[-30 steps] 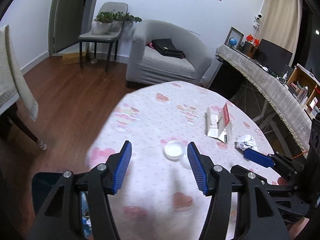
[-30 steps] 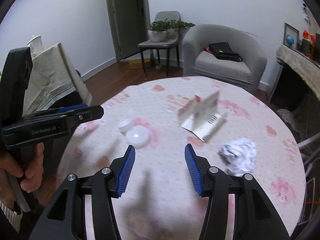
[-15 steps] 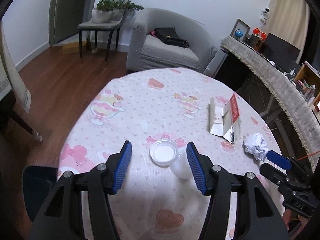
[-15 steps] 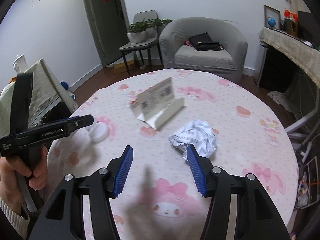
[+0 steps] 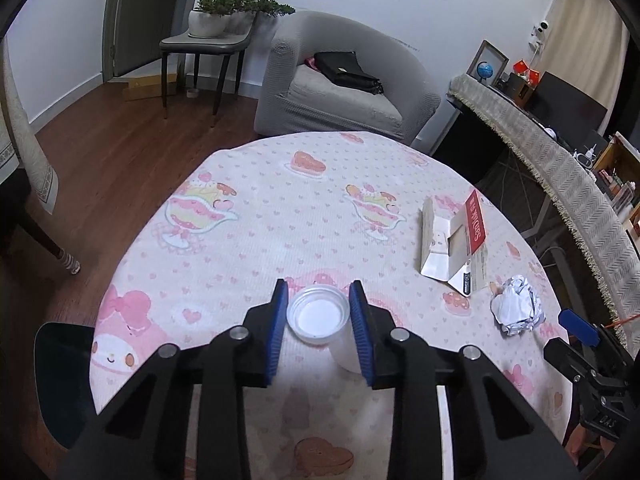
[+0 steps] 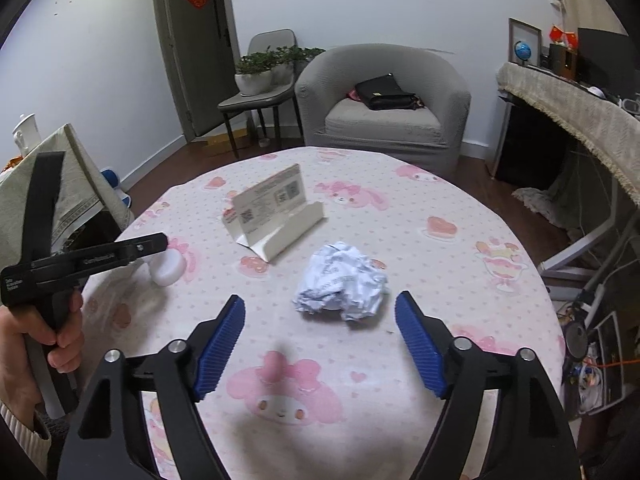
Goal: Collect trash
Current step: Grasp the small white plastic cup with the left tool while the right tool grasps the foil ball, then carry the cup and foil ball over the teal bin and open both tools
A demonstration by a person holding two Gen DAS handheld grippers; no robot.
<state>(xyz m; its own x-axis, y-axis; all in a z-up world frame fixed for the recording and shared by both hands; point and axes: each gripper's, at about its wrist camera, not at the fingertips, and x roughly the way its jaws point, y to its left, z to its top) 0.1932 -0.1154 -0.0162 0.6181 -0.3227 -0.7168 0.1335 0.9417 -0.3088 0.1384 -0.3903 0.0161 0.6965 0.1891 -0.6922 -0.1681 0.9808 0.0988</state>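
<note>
The left claw is clamped on a small white plastic cup lying on the surface. The right claw is opening, nothing between its pads, with the crumpled paper ball just ahead. The torn cardboard box lies untouched; no trash is collected yet.

White walls and a dark wood floor. A grey armchair holds a black bag; beside it, a chair carries potted plants. A cloth-draped sideboard runs along the right.
</note>
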